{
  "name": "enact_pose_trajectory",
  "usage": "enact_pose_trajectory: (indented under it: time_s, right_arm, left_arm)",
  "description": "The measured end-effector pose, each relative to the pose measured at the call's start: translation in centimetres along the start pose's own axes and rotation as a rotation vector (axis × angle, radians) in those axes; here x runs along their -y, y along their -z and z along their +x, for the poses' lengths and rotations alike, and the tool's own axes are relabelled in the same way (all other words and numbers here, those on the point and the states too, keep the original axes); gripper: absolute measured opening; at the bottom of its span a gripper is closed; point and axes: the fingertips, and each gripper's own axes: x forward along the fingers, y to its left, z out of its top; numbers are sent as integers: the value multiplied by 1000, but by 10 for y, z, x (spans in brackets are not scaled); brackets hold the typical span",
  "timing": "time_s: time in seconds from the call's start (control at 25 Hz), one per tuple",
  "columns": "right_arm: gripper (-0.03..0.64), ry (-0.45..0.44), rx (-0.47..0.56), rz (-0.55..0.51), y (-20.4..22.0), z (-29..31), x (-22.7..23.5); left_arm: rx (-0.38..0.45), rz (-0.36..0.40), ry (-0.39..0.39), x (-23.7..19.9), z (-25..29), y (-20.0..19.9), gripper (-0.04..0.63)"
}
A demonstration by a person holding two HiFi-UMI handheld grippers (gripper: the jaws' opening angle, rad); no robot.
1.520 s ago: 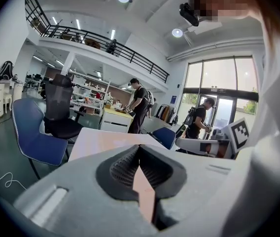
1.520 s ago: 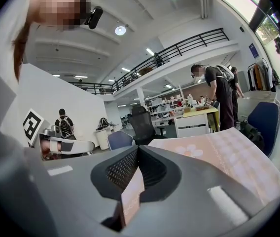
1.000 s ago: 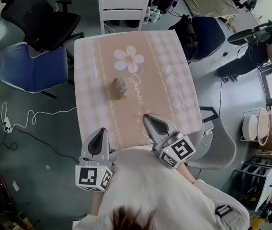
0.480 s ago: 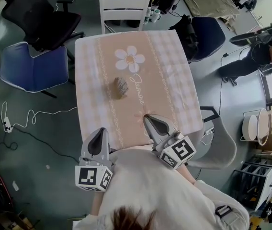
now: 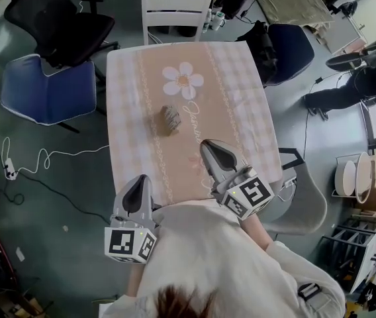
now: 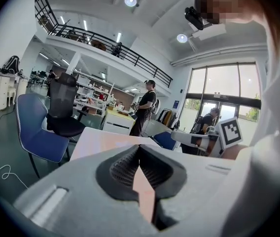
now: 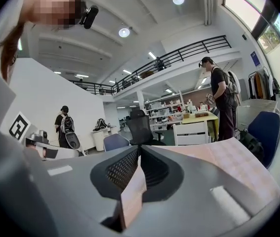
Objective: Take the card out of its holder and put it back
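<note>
Both claws are staying pressed together, pinching nothing. The left gripper (image 5: 137, 185) is holding at the table's near edge, while the right gripper (image 5: 209, 150) is edging a touch forward over the near right part of the table (image 5: 241, 105). The card holder (image 5: 169, 118) is sitting untouched at the table's middle, well apart from both. So the reach is only just starting, and the card is not yet out.

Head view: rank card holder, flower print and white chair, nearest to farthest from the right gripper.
From the right gripper:
1. card holder, ahead and left, middle of the table.
2. flower print, toward the far end.
3. white chair, past the far edge.
</note>
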Motion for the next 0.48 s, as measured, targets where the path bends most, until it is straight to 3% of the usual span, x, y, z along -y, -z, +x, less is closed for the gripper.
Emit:
enact_pose_trajectory:
  time_s: [0.16, 0.48]
  right_arm:
    - [40, 5, -12, -17, -1, 24, 14]
    - [89, 17, -136, 96, 42, 81, 43]
  left_arm:
    - [3, -6, -18, -3, 1, 0, 0]
    - [-9, -31, -60, -11, 3, 1, 0]
